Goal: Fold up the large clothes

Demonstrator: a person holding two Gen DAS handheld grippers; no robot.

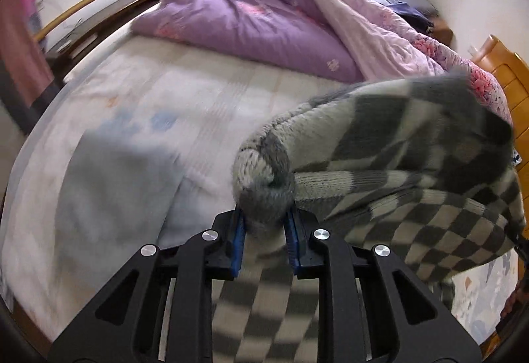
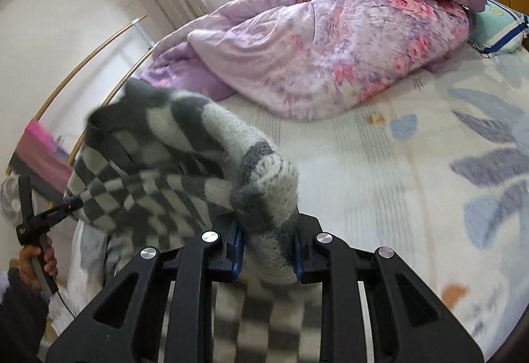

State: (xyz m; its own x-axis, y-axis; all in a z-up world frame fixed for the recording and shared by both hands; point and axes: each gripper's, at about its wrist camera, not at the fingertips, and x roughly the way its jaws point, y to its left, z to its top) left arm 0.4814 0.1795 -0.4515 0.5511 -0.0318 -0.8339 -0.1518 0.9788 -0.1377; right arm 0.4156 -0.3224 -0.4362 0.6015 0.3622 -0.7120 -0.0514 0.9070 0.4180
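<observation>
The sweater (image 1: 396, 164) is a thick knit in a grey-and-cream checkerboard, with fuzzy ribbed edging that bunches into a rounded lump where it is pinched. It hangs in the air above the bed (image 1: 198, 105), stretched between the two claws, not lying flat on the sheet.

In the left wrist view, the left gripper (image 1: 265, 240) is clenched on a wad of the sweater: the fabric bulges up at 12 o'clock from between the blue pads (image 1: 238, 240), and the rest of it spreads off toward 2 and 3 o'clock. More checked cloth drops below the fingers toward 6 o'clock.

In the right wrist view, the right gripper (image 2: 268, 250) is likewise clamped on a bunched corner of the sweater, which swells out at 12 o'clock and trails away toward 9 and 10 o'clock, reaching the other claw (seen small at the left edge, a hand around its handle).

A purple flowered quilt (image 2: 330, 48) lies heaped on the far side of the bed, well apart from the sweater.

The sweater's overall shape cannot be made out; sleeves and neckline are not distinguishable, much of the knit is motion-blurred, and the part under each claw is cut off by the black fingers.
</observation>
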